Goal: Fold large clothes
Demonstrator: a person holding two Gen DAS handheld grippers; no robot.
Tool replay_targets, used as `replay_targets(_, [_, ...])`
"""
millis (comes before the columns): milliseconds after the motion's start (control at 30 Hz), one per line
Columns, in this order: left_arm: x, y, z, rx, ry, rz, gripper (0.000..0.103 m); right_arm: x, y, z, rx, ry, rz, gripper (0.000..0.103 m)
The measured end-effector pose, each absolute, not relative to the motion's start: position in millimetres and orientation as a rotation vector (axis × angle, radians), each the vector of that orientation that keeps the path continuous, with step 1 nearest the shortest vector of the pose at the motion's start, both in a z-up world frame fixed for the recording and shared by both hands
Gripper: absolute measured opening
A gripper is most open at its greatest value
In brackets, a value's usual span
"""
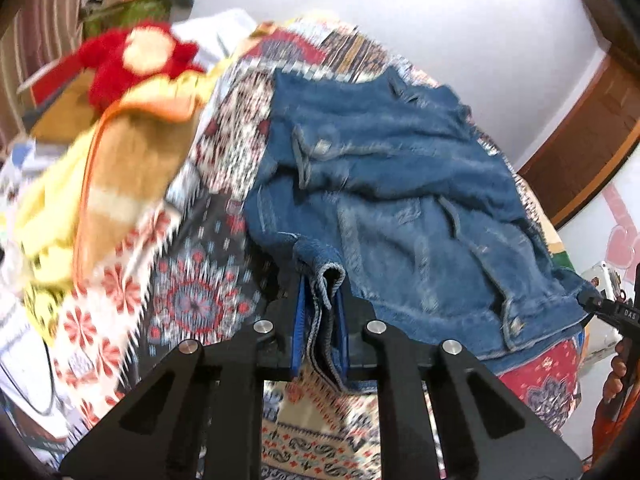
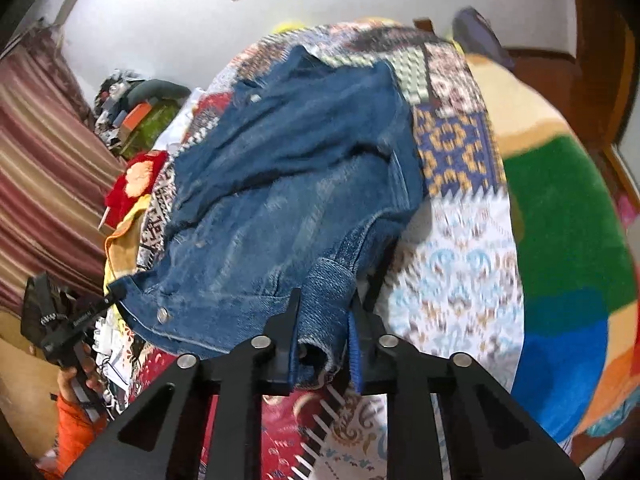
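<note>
While both grippers, left gripper (image 1: pixel 320 320) and right gripper (image 2: pixel 324 332), pinch the denim jacket's (image 1: pixel 392 200) near hem on the patterned bedspread (image 1: pixel 192 296), we'd lift evenly, keeping the edge taut before folding it over.

Blue denim jacket (image 1: pixel 392 184); bedsheet (image 1: pixel 208 280) prob. multicolour patchwork.

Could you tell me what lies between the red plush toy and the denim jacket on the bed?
In the left wrist view, patterned bedspread separates red plush toy from denim jacket.
</note>
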State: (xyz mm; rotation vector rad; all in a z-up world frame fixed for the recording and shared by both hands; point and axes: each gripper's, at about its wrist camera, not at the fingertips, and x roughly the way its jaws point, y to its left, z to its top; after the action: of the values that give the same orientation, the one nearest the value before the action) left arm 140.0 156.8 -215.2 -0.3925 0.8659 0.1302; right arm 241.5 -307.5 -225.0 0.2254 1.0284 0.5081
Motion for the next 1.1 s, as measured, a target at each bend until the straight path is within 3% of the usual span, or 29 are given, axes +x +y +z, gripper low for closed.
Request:
replay_targets(533, [240,168,-117,-0.227,0.645,0.131,0.009,349,-268,-138,0.135,0.797,0.566,0.01])
replay_targets(700, [295,183,-98,-0.188,0.581,0.17,0.0,412,-251,-122,0.12,0.756,0.544,0.01])
replay_targets(967, [383,195,-123,-0.118,0.684,0.176,0.0,497,-189,-143,0.01,0.766,0.485,0.01])
replay_targets(1067, [394,201,-148,-0.088,0.743,0.195,0.007,530,-186,-172,0.002,0.824,0.442,0.01])
replay_targets(1100, [398,206,-160,-0.102,0.778,0.194,0.016,539,-188,-181,0.01,0.847,0.431,0.01])
